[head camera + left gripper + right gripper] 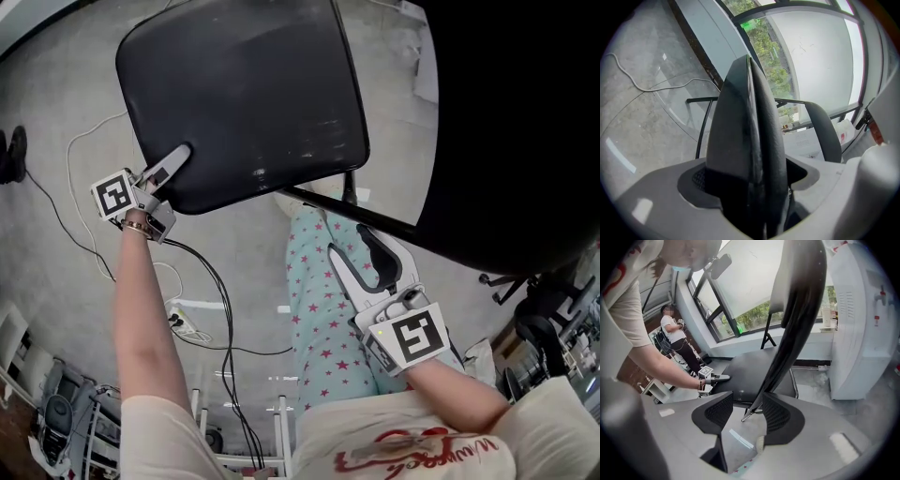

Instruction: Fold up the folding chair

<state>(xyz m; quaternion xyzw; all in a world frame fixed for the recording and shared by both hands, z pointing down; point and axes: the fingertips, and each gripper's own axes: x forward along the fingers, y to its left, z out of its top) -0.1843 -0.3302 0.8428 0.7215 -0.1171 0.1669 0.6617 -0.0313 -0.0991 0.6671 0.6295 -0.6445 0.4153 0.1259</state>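
Note:
The folding chair's black seat [244, 94] tilts at the top of the head view. My left gripper [178, 155] is shut on its front left edge; in the left gripper view the fingers [726, 140] clamp a thin black edge [751, 154] seen end-on. The black backrest [506, 122] fills the upper right. My right gripper [356, 246] stands open just below the frame tube [375, 214]. In the right gripper view the backrest's edge [797, 310] rises beyond the open gripper [743, 411], untouched, and the seat [754, 366] lies behind with the left gripper [723, 377] on it.
Cables [84, 234] and a power strip [183, 323] lie on the concrete floor at left. My star-patterned trouser leg [319, 309] is under the chair. A white appliance [855, 333] stands right of the chair, windows behind it. Another person [675, 333] stands far back.

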